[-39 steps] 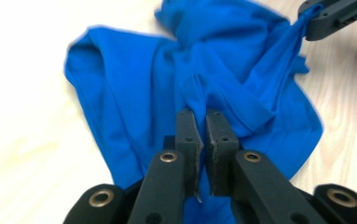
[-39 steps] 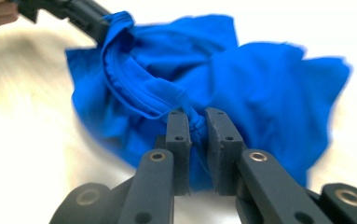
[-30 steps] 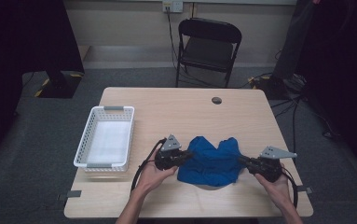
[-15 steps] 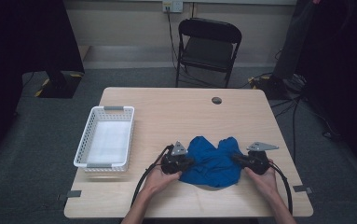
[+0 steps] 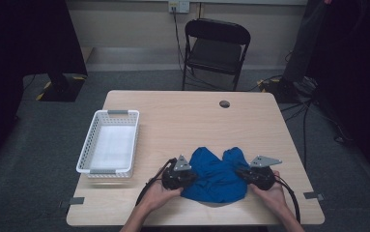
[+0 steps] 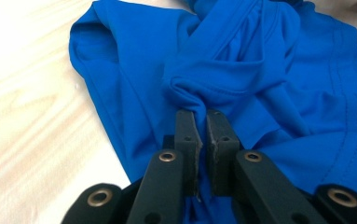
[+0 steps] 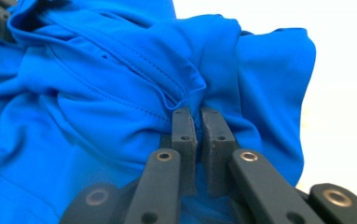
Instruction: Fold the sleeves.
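Two grippers pinch one blue garment, which lies bunched on the table's near edge, well right of the white basket. The left gripper has its jaws pressed together on a gathered fold; the right gripper likewise clamps a stitched hem. To fold neatly, both hands should probably lower together, keeping the cloth taut between them so no slack bunches. Compared with a second earlier, the grippers sit closer together and the garment looks more crumpled.
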